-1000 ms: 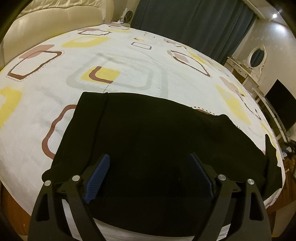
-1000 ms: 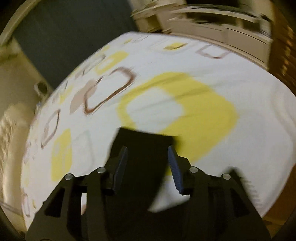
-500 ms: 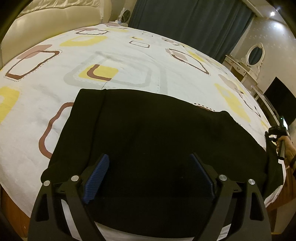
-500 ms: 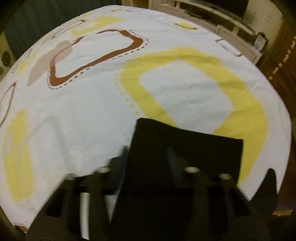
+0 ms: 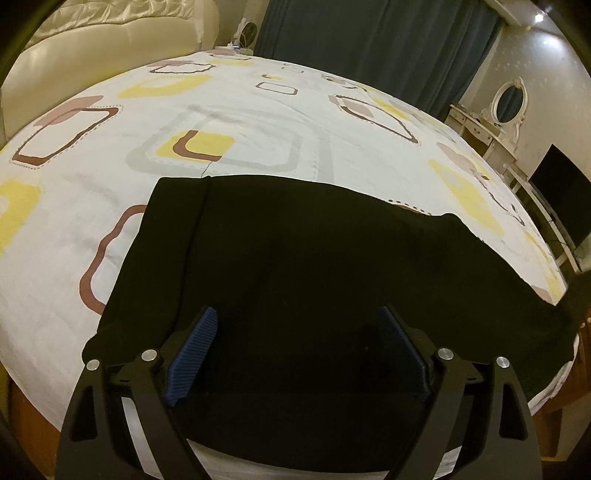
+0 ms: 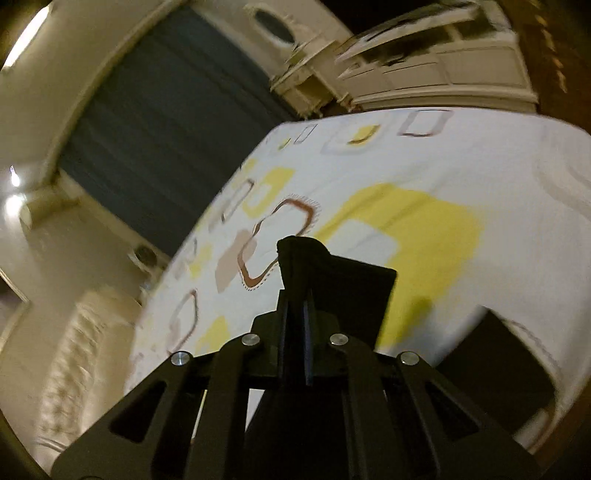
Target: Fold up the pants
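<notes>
Black pants (image 5: 295,266) lie spread across the near part of a bed (image 5: 240,122) covered in a white sheet with yellow, brown and grey shapes. My left gripper (image 5: 299,328) hovers over the pants' near edge, open, blue pads wide apart with only flat cloth below them. In the right wrist view my right gripper (image 6: 295,295) is shut on the end of a pant leg (image 6: 332,280), which sticks up past the fingertips above the sheet (image 6: 424,229). Another dark piece of the pants (image 6: 495,358) lies at the lower right.
A cream padded headboard (image 5: 110,33) stands at the far left, dark blue curtains (image 5: 369,40) behind the bed. A white dressing table with an oval mirror (image 5: 508,99) and a dark screen (image 5: 557,192) stand to the right. White cabinets (image 6: 424,74) line the far wall.
My right gripper closed on the pant-leg end and swung upward and sideways with it, tilting its view. The left gripper stayed put and open.
</notes>
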Motion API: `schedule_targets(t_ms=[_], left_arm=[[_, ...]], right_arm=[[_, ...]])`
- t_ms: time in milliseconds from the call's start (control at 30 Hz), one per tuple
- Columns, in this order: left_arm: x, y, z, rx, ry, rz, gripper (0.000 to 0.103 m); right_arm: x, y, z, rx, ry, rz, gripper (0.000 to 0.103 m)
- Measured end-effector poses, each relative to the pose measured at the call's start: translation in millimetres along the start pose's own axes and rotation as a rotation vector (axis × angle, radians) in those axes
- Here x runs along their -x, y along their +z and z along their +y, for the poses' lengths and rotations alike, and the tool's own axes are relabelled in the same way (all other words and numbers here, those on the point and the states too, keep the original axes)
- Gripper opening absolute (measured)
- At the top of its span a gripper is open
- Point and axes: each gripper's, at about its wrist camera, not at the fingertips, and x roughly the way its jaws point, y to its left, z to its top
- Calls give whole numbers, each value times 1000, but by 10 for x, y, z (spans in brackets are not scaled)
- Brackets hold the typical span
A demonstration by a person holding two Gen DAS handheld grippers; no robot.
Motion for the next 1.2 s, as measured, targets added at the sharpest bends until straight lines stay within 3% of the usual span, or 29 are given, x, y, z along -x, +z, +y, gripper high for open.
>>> schedule_targets(t_ms=[167, 333, 400, 467, 533, 600, 633, 667, 700, 867, 967, 1067, 1167, 1200], left_arm=[[5, -8, -8, 0, 6, 1, 88], [13, -20, -35, -7, 22, 7, 88], [20, -23, -45, -8, 26, 10, 88], [19, -22, -40, -7, 27, 14, 88], [22, -30, -46, -11, 32, 14, 88], [15, -37, -58, -17, 40, 14, 88], [10, -40, -67, -21, 46, 14, 88], [6, -41, -73, -23, 50, 15, 88], [3, -40, -75, -22, 53, 15, 88], [4, -28, -69, -13, 54, 15, 88], [-7, -39, -86, -27, 60, 14, 88], [-6, -38, -87, -30, 61, 17, 88], [21, -18, -66, -20, 48, 19, 88], [40, -13, -61, -16, 41, 17, 88]], right_arm=[[302, -371, -865, -111, -82, 22, 6], [246, -625, -1283, -213, -87, 47, 8], [238, -669, -1359, -271, -51, 51, 15], [269, -684, -1410, -310, -29, 32, 43], [283, -678, -1416, -320, -21, 16, 49], [234, -647, -1380, -306, -36, 28, 48], [210, -640, -1360, -292, -48, 38, 41], [187, -621, -1324, -263, -62, 49, 31], [180, -601, -1287, -232, -75, 56, 6], [377, -654, -1336, -187, -117, 8, 6], [231, -746, -1515, -196, -157, 57, 6], [245, -710, -1535, -220, -130, 74, 7], [435, -572, -1459, -187, -167, 46, 19], [482, -516, -1438, -168, -175, 33, 29]])
